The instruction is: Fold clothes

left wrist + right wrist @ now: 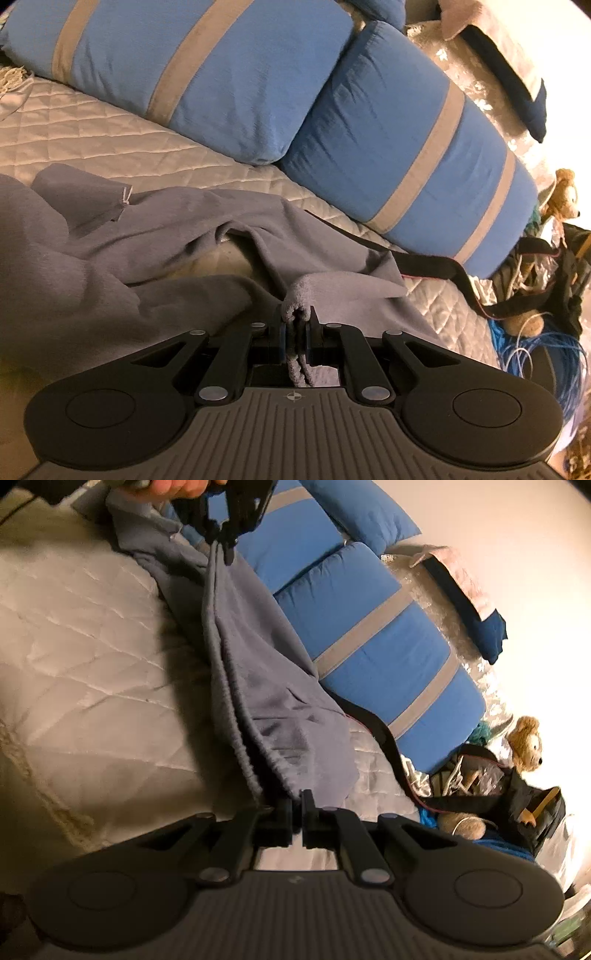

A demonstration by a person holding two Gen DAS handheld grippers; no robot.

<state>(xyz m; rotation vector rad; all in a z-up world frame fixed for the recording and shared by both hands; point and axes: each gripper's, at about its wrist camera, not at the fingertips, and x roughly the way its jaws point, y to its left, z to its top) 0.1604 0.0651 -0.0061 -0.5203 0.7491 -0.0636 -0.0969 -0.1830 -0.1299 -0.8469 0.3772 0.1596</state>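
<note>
A grey-blue garment (110,251) lies rumpled on the quilted bed. My left gripper (295,325) is shut on a bunched edge of it, with cloth hanging between the jaws. In the right wrist view the same garment (258,672) stretches as a taut band between both grippers, lifted above the bed. My right gripper (297,805) is shut on its near hem. The left gripper (223,550) shows at the top of that view, held by a hand, pinching the far end.
The white quilted bedspread (92,657) lies under the garment. Two blue pillows with grey stripes (406,147) line the far side. A black strap (424,264) lies by the pillows. A teddy bear (526,744), bags and blue cables sit at the right beyond the bed.
</note>
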